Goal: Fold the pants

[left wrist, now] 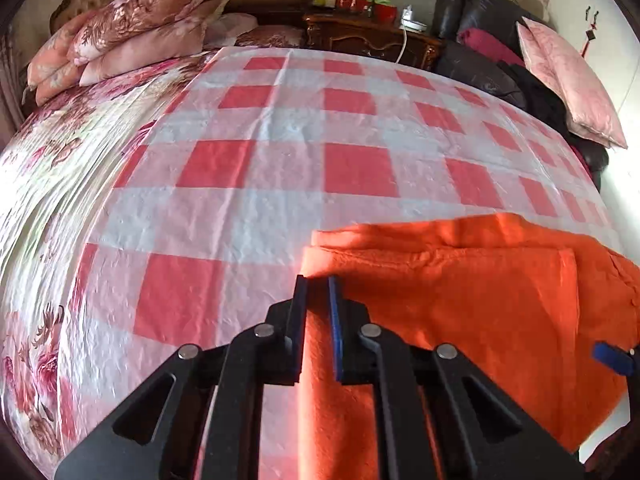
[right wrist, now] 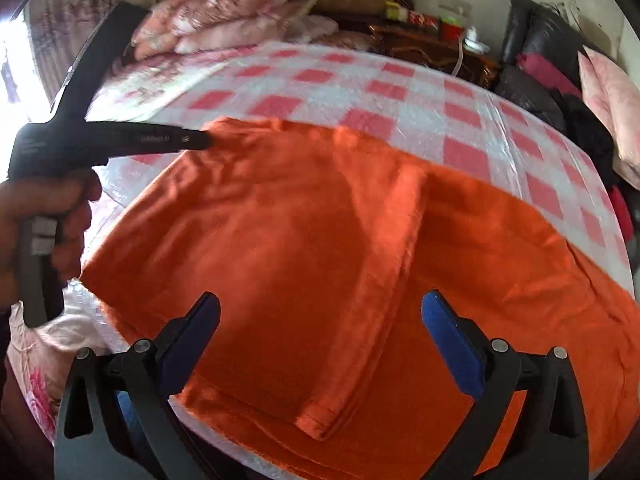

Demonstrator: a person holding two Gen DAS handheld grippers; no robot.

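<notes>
The orange pants [right wrist: 288,240] lie partly folded on the red-and-white checked cloth [left wrist: 248,184] over the bed, one layer doubled on top. My left gripper [left wrist: 318,282] is shut on the pants' folded left edge [left wrist: 320,340]. In the right wrist view the left gripper [right wrist: 200,138] reaches the far left corner of the pants. My right gripper [right wrist: 320,312] is open and empty, hovering just above the near part of the pants. One right pad [left wrist: 614,356] shows at the right edge of the left wrist view.
Floral pillows [left wrist: 132,28] are stacked by the headboard at the far left. A wooden nightstand [left wrist: 368,36] with jars stands behind the bed. A dark sofa with a pink cushion [left wrist: 568,80] is on the right. A floral bedspread [left wrist: 48,200] covers the bed's left side.
</notes>
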